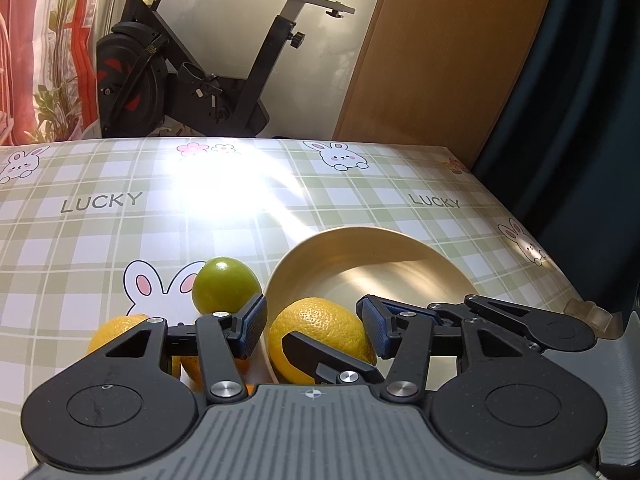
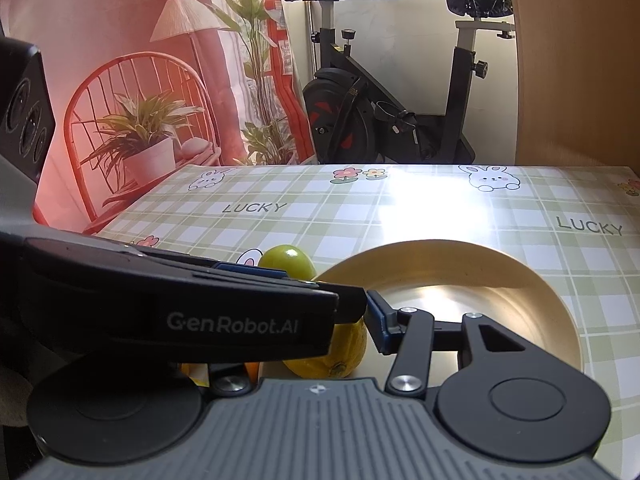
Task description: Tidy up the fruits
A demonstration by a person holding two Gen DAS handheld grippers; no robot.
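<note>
A green plaid tablecloth (image 2: 440,208) printed with bunnies and "LUCKY" covers the table. Beyond its far edge stands a black exercise bike (image 2: 392,112); far left, a floral curtain (image 2: 132,80).

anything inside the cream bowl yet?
One yellow lemon sits at the near edge of the cream bowl; the far half looks bare. The near floor is covered by the left gripper.

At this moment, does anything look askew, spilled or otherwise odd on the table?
Nothing spilled or damaged. One oddity: the cream bowl looks tipped, its opening facing the cameras. A lemon sits at its rim between the open left gripper fingers, with the right gripper crowding in beside it.
</note>
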